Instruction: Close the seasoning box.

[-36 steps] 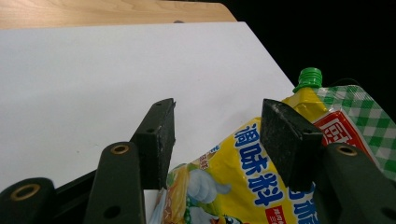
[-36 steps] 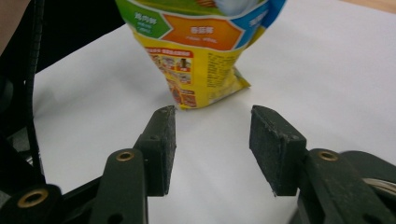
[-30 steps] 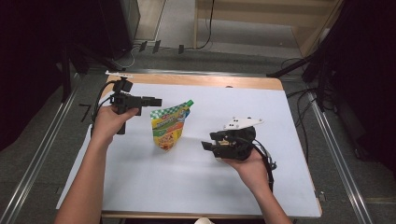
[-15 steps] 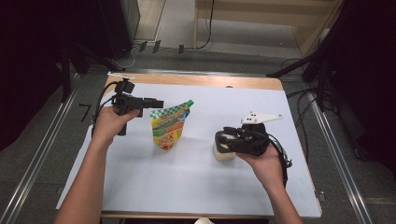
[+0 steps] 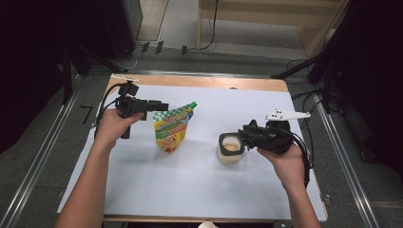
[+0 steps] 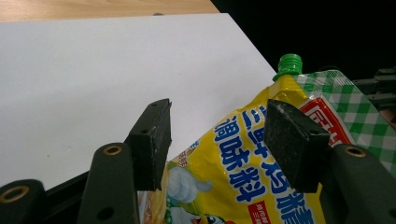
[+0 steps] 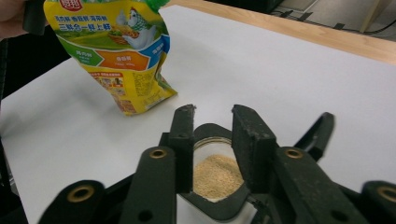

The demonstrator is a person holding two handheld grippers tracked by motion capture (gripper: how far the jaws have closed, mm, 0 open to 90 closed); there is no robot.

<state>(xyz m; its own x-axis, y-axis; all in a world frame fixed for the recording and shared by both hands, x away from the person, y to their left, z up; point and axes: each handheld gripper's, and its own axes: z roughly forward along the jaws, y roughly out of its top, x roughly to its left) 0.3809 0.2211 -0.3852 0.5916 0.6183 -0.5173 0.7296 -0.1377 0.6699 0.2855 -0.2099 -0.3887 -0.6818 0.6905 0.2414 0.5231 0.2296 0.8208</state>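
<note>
Your right gripper is clamped on the rim of the open jar, whose tan granules sit just below and between its jaws. Beyond that claw, well apart, the yellow seasoning pouch stands on the white table. Your left gripper hangs spread at the pouch's top, not gripping it, the green cap just past its far jaw.

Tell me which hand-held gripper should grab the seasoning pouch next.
Left. The left hand-held gripper already faces the pouch with open jaws; the right hand-held gripper is shut on the jar.
</note>
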